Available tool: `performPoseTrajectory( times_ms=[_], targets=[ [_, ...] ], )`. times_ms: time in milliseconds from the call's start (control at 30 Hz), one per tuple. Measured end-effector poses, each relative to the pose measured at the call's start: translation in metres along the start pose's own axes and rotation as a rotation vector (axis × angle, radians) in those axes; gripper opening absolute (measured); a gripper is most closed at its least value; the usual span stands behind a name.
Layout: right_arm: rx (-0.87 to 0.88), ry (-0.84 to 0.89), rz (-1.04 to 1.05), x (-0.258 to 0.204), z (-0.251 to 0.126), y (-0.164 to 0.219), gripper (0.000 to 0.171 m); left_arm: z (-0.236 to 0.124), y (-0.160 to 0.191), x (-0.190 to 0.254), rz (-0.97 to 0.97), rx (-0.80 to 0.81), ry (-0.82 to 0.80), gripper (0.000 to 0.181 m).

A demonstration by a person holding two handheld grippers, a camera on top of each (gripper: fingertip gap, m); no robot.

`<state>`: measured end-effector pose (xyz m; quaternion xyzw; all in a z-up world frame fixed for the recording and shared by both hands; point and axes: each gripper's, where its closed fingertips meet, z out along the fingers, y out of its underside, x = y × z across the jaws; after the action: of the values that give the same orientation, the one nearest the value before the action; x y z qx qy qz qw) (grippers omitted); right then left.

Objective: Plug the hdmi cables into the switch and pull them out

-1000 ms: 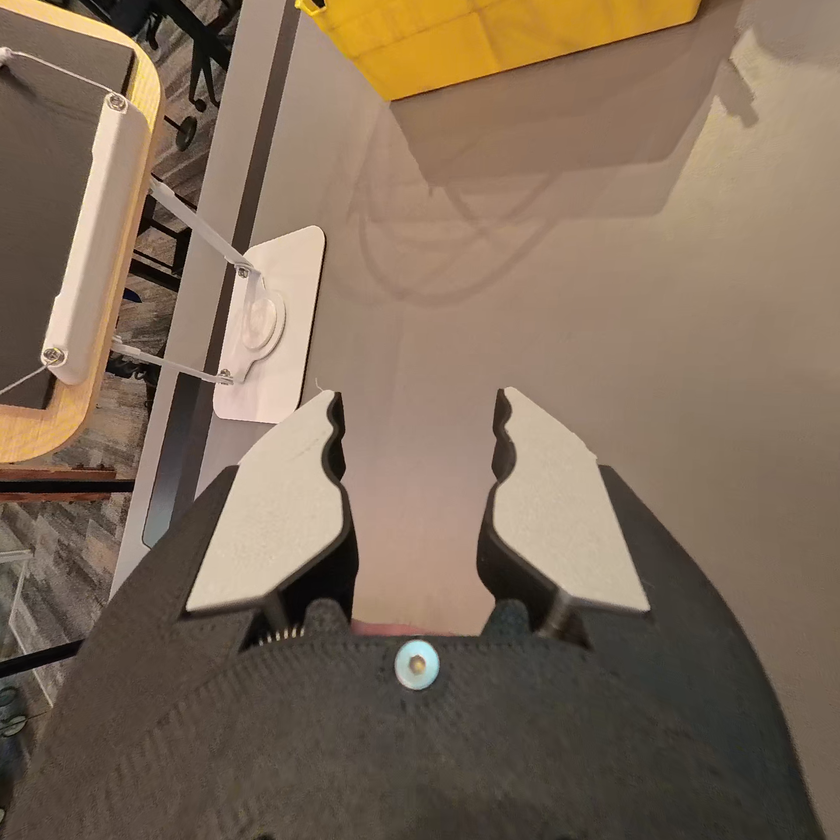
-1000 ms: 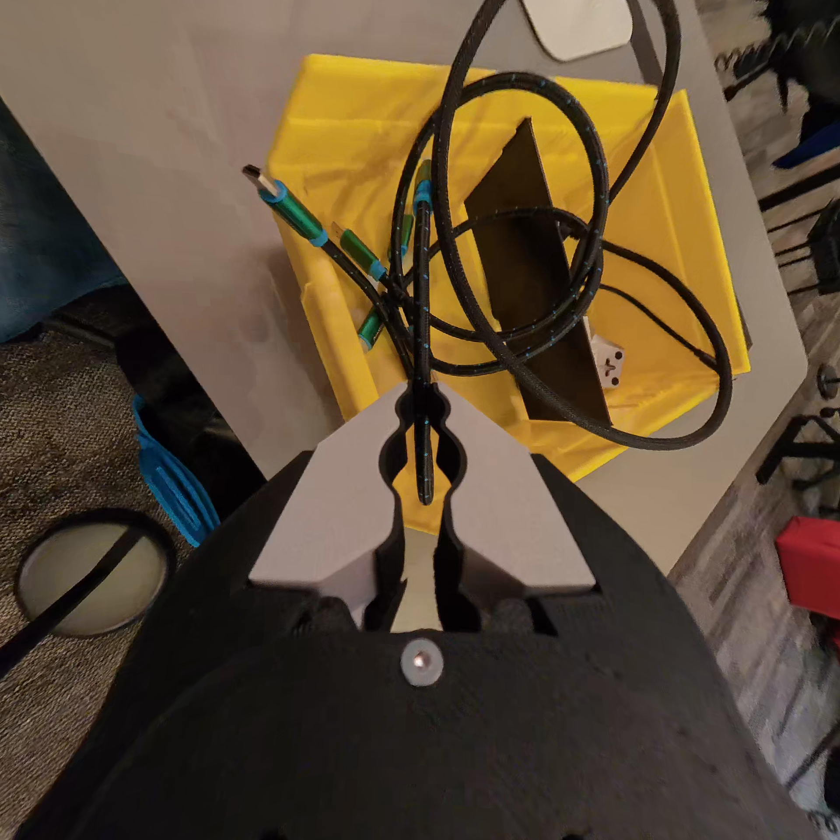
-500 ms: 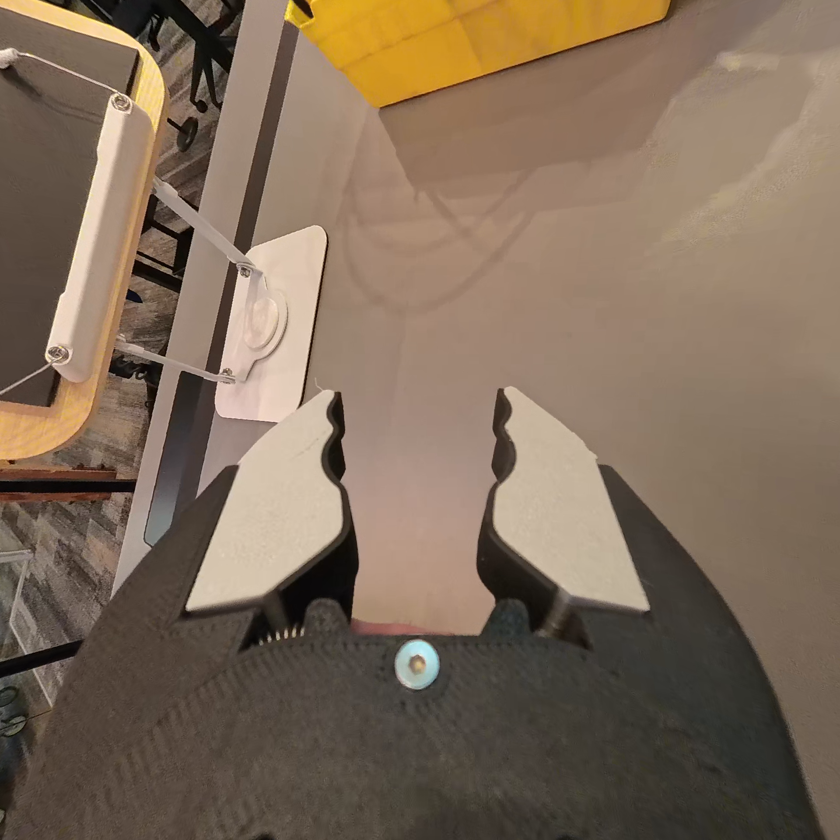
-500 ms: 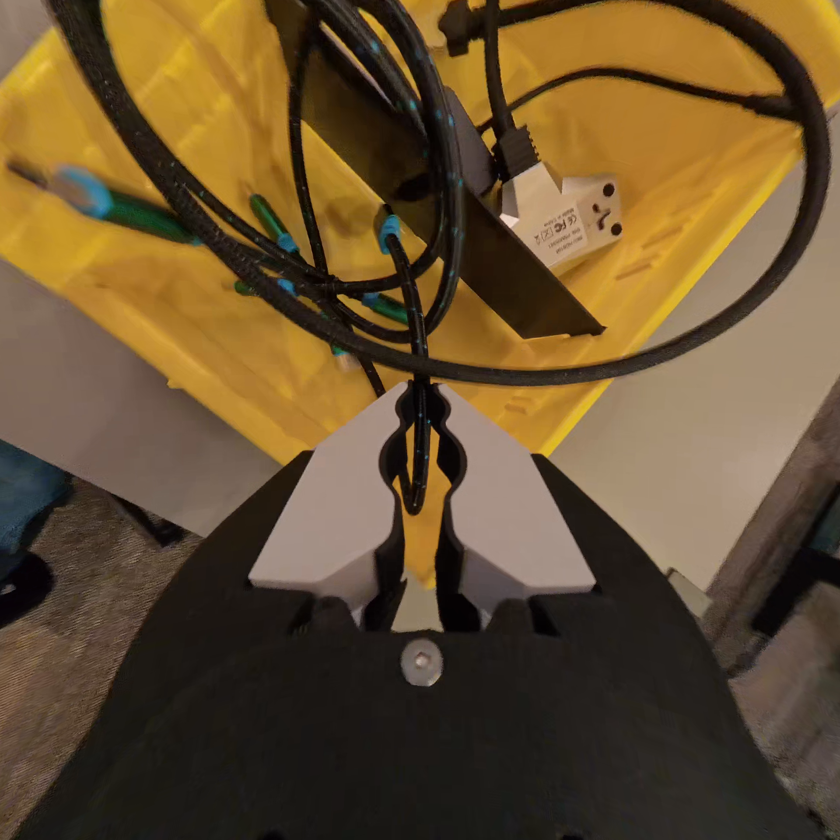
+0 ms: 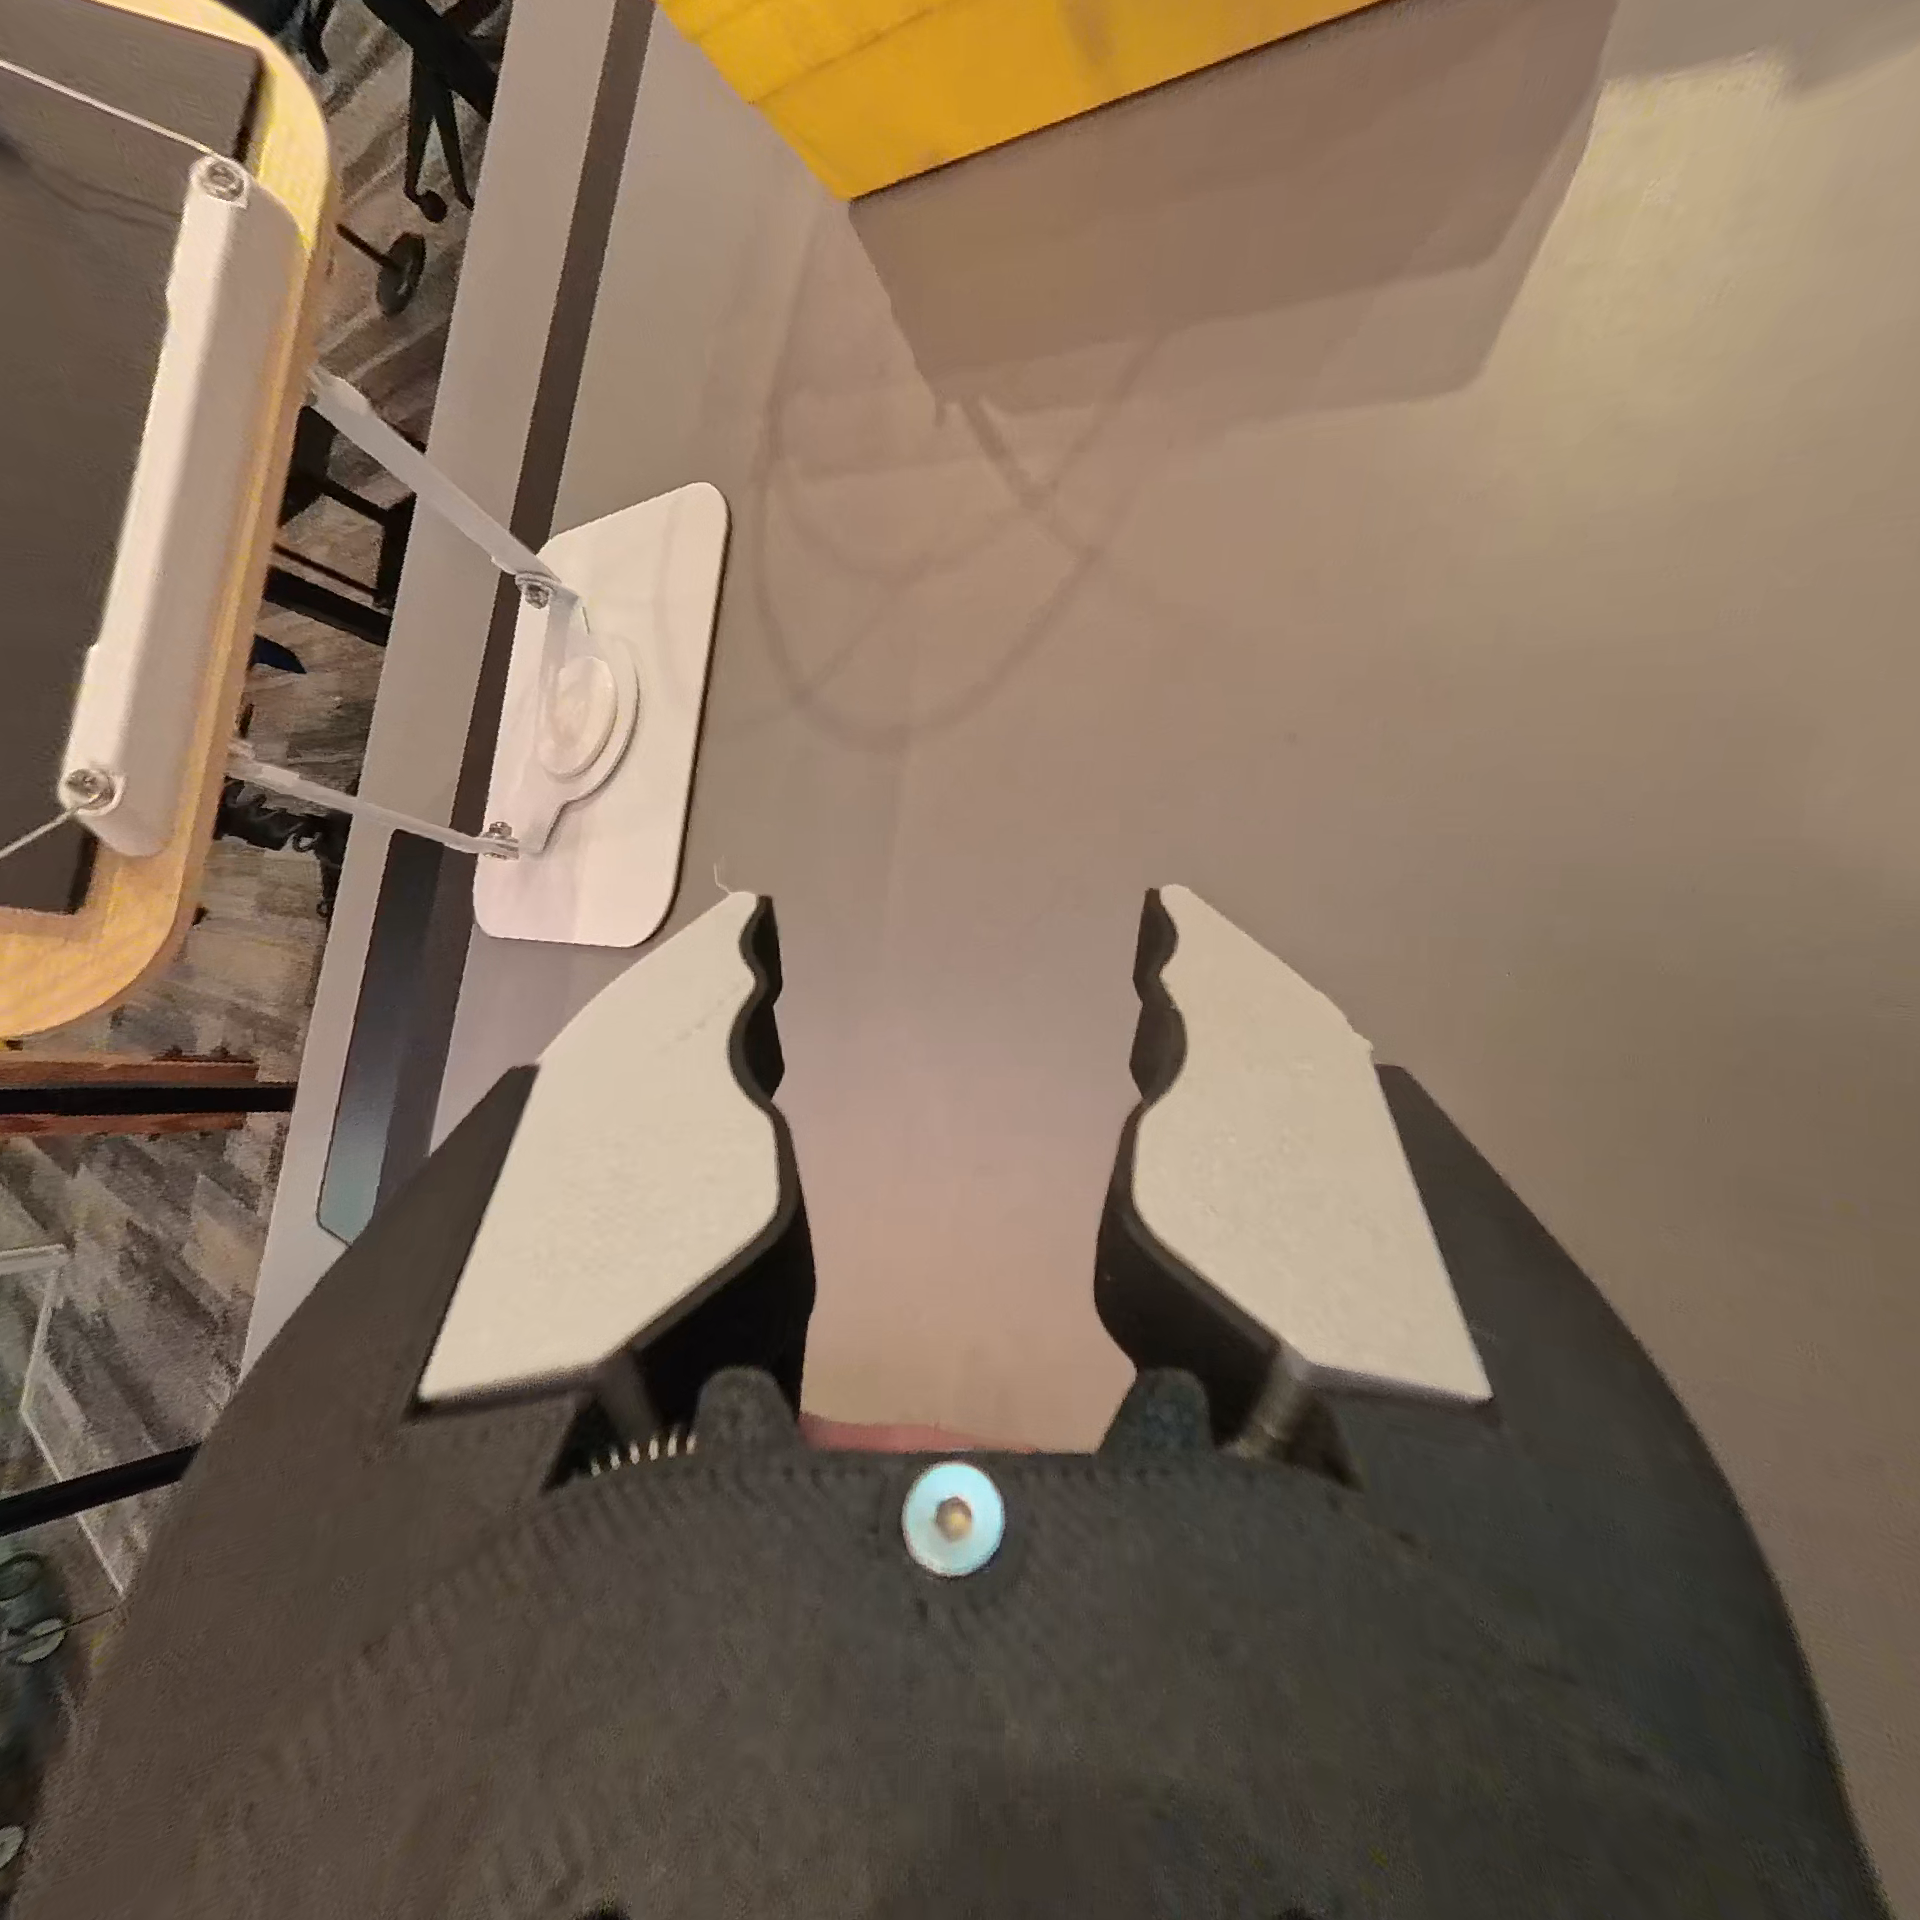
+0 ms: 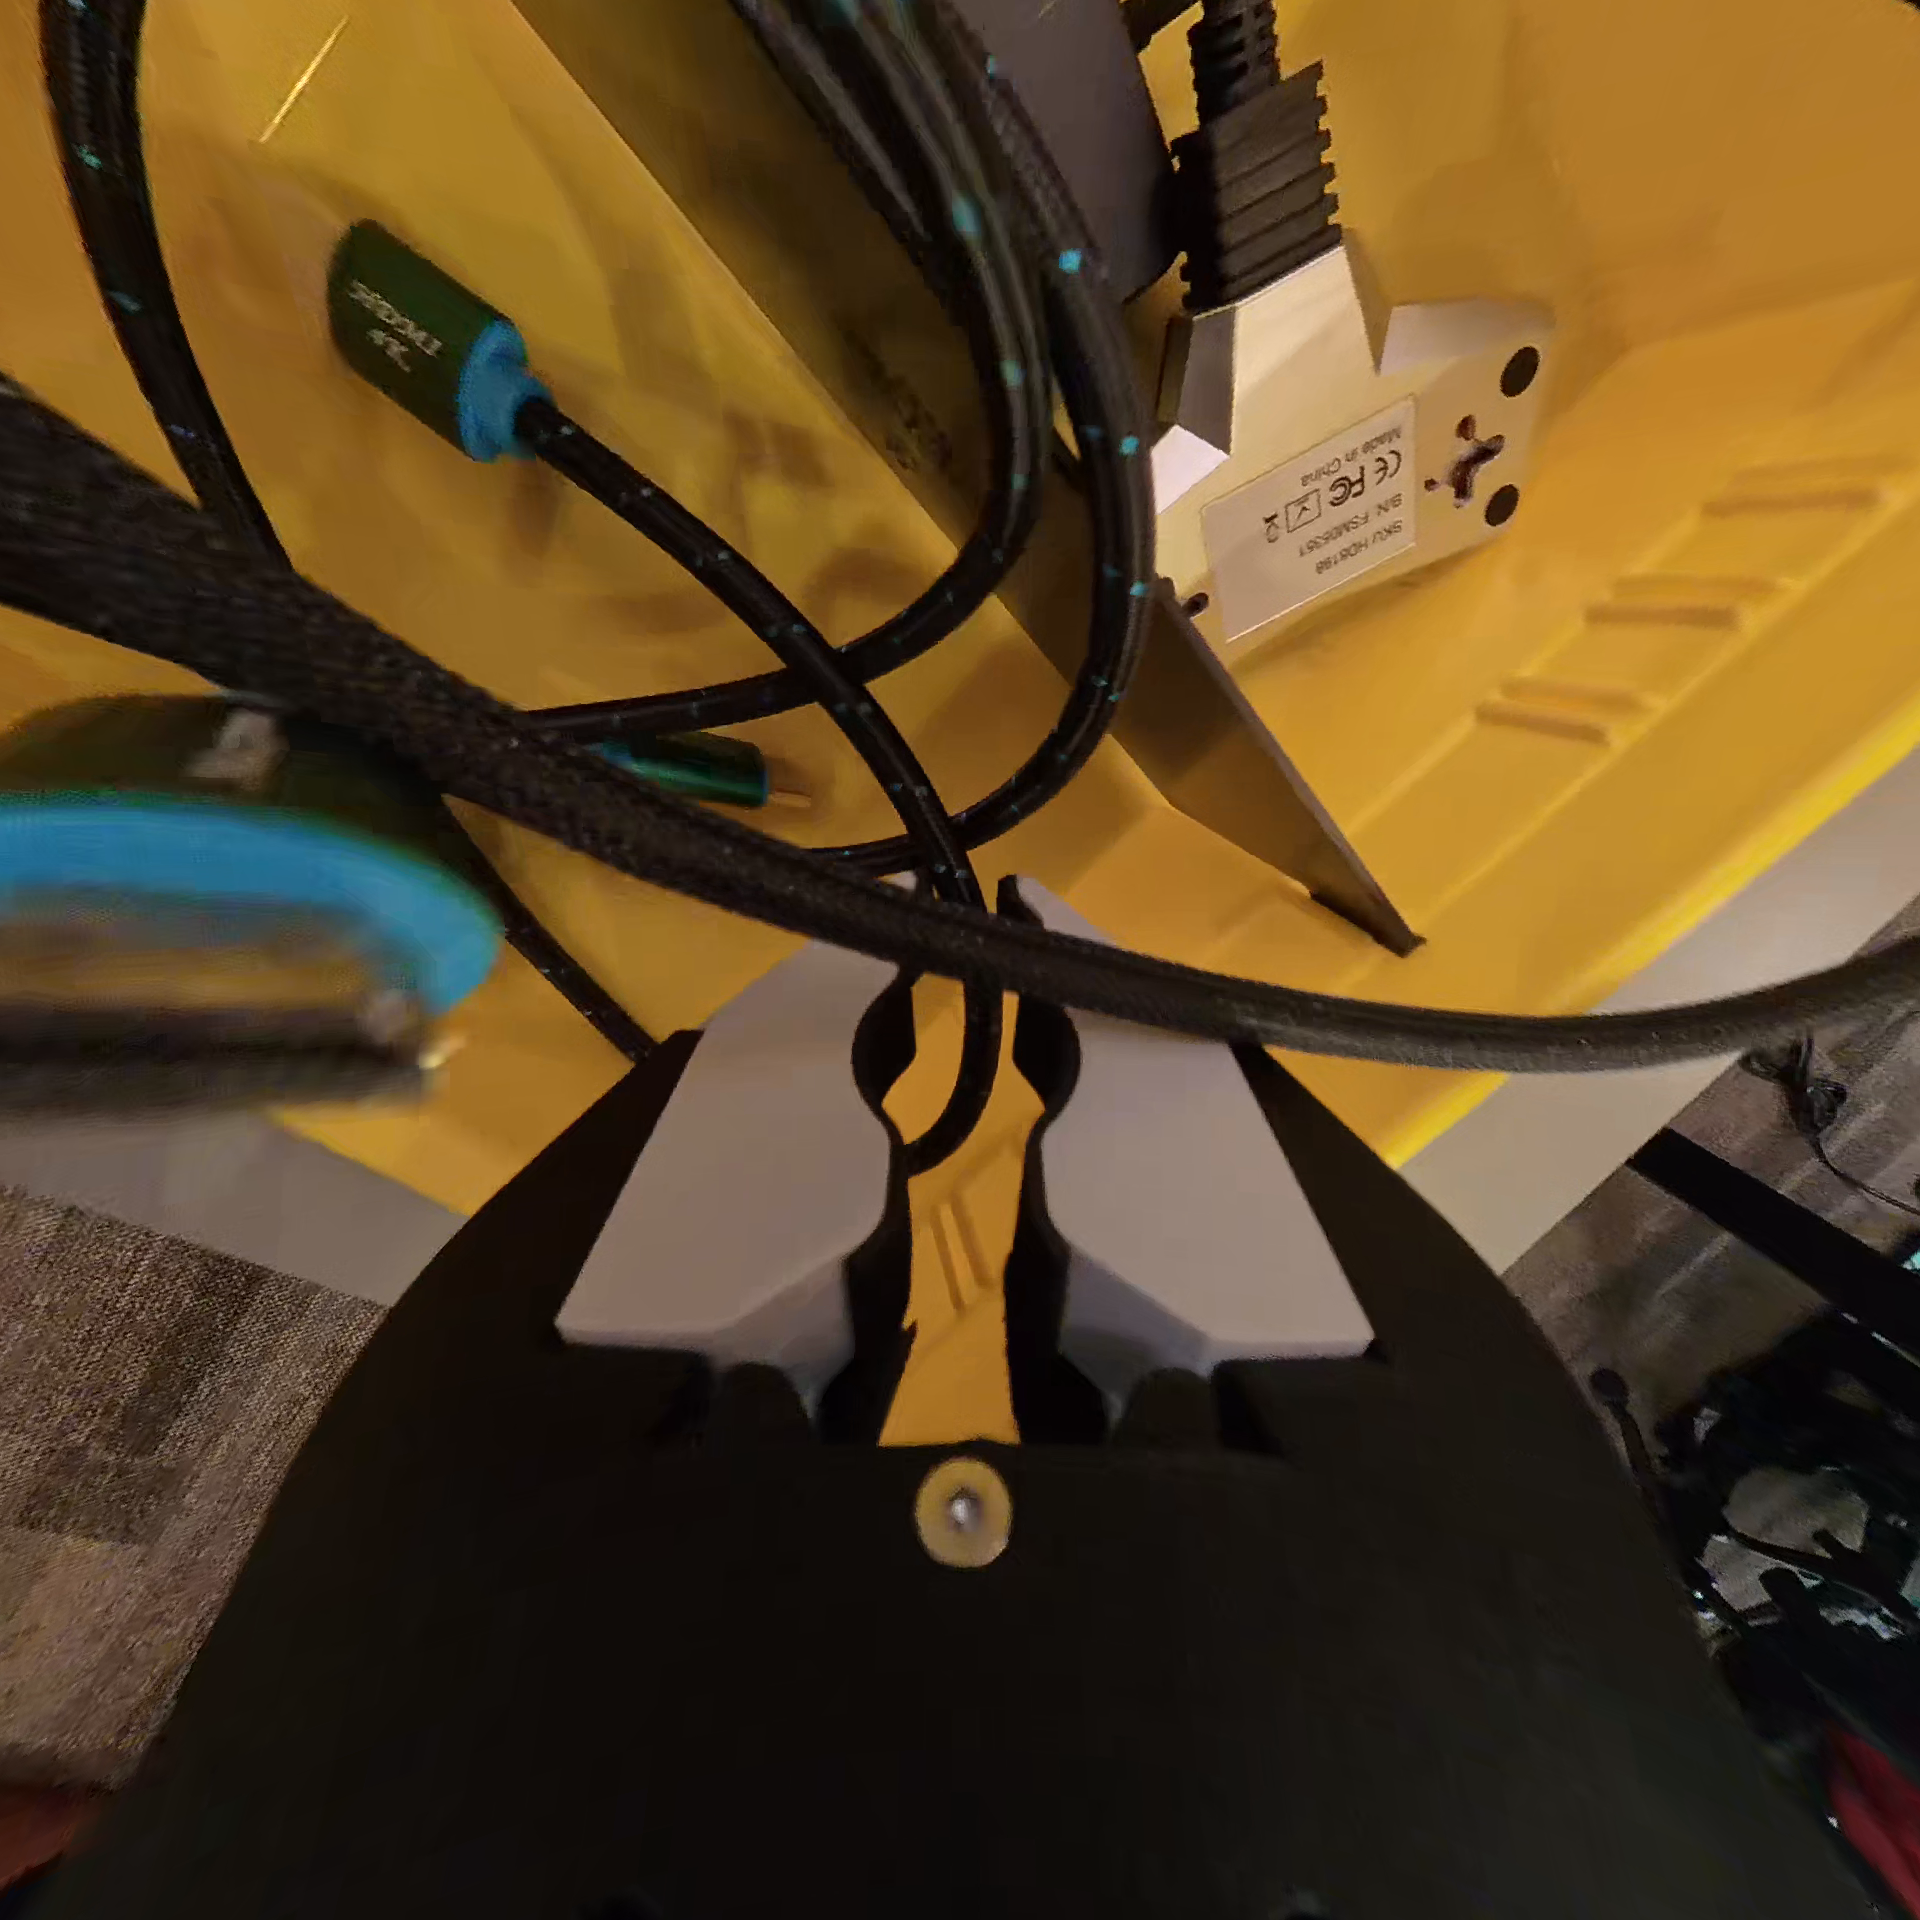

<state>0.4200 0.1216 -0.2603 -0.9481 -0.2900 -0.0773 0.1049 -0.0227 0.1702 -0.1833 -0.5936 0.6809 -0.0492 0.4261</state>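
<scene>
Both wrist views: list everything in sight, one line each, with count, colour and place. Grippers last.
bin: one, yellow, on the table, holding the cables and switch.
HDMI cables: several, black braid with blue flecks, green plugs with blue collars, tangled in the bin.
thick cable: one, black braided, crossing in front of the right gripper.
switch: one, silver, in the bin, a black plug in it.
table: one, grey.
white plate: one, near the table's left edge.
left gripper: open, empty, over the table.
right gripper: shut on one HDMI cable.
</scene>
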Motion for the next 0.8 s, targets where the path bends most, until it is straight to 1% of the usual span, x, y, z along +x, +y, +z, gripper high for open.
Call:
performPoseTrajectory(
  times_ms=[133, 200, 233, 300, 367, 433, 500, 533, 633, 700, 733, 800],
  targets=[
    [0.026, 0.005, -0.027, -0.01, -0.015, 0.004, 0.046, -0.005, 0.002, -0.011, -0.031, 0.006, -0.021, 0.066],
    [0.049, -0.058, 0.003, -0.02, -0.023, 0.006, 0.064, -0.007, 0.004, -0.017, -0.042, -0.003, -0.036, 0.067],
    [0.065, -0.088, 0.017, -0.023, -0.028, 0.007, 0.069, -0.008, 0.006, -0.019, -0.043, -0.007, -0.044, 0.067],
    [0.079, -0.096, 0.029, -0.022, -0.037, 0.01, 0.073, -0.012, 0.007, -0.025, -0.049, -0.016, -0.063, 0.068],
    [0.084, -0.1, 0.025, -0.023, -0.048, 0.016, 0.082, -0.018, 0.009, -0.034, -0.064, -0.025, -0.092, 0.069],
    [0.167, -0.148, 0.068, -0.029, -0.065, 0.015, 0.084, -0.029, 0.013, -0.047, -0.088, -0.038, -0.146, 0.07],
    [0.22, -0.136, 0.096, -0.026, -0.077, 0.02, 0.09, -0.045, 0.022, -0.064, -0.134, -0.052, -0.212, 0.072],
    [0.241, -0.126, 0.122, -0.024, -0.082, 0.025, 0.09, -0.054, 0.029, -0.072, -0.167, -0.064, -0.244, 0.074],
    [0.317, -0.073, 0.251, -0.007, -0.087, 0.039, 0.088, -0.087, 0.069, -0.096, -0.281, -0.164, -0.349, 0.086],
    [0.328, -0.054, 0.322, 0.001, -0.076, 0.049, 0.088, -0.113, 0.105, -0.106, -0.382, -0.23, -0.413, 0.092],
    [0.326, -0.05, 0.343, 0.003, -0.069, 0.052, 0.088, -0.126, 0.125, -0.107, -0.435, -0.263, -0.43, 0.094],
    [0.329, -0.035, 0.37, 0.007, -0.054, 0.055, 0.081, -0.152, 0.175, -0.104, -0.526, -0.395, -0.475, 0.099]
  ],
)
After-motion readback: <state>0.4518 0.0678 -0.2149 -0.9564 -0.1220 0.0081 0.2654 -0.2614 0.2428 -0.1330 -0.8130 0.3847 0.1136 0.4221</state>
